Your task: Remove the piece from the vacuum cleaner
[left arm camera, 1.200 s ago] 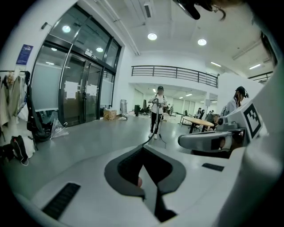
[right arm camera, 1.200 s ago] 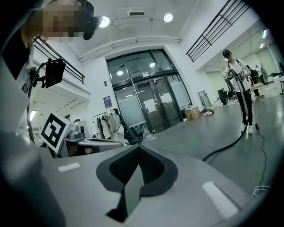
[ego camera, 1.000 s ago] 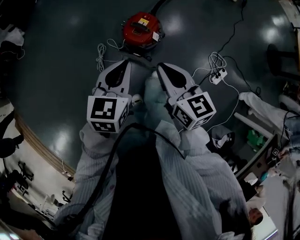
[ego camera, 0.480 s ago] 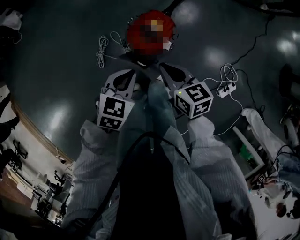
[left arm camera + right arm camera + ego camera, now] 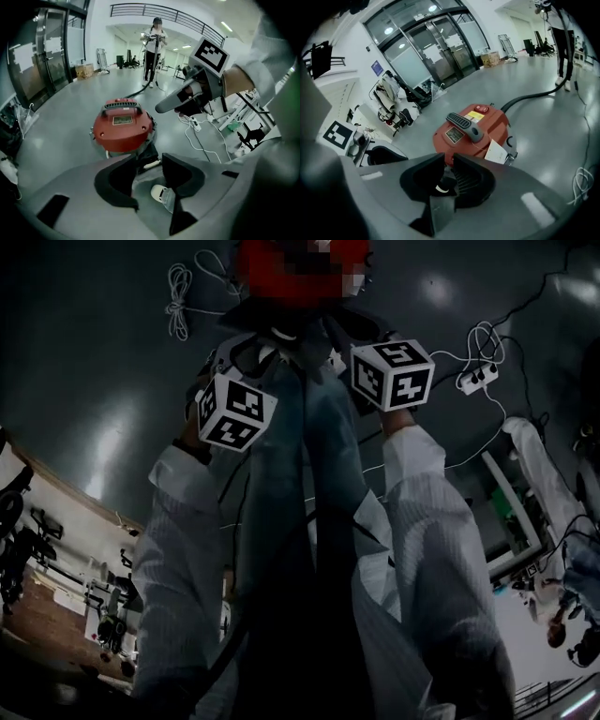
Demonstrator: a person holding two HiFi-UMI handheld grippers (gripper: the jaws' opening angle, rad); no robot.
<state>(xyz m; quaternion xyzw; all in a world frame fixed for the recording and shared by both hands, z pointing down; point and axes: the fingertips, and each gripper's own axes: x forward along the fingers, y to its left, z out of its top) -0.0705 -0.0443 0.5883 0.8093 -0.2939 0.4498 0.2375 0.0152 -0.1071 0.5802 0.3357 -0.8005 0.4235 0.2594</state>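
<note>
Red canister vacuum cleaner (image 5: 123, 129) sits on grey floor (image 5: 56, 122), black hose (image 5: 534, 96) running off its far side. Left gripper (image 5: 149, 157) near vac: jaws opening, nothing btwn. Right gripper (image 5: 446, 157) also near: narrow gap, empty.

From my head, all looks dim. The floor (image 5: 84, 352) is dark, with soft shiny spots at the left and upper right. My two gripper views are much brighter. Lights (image 5: 389, 30) in the ceiling shine down, and the floor gleams there. Straight lines bend near the edges, and the corners go black. My fingers (image 5: 117, 180) sit in shade, a bit fuzzy.
</note>
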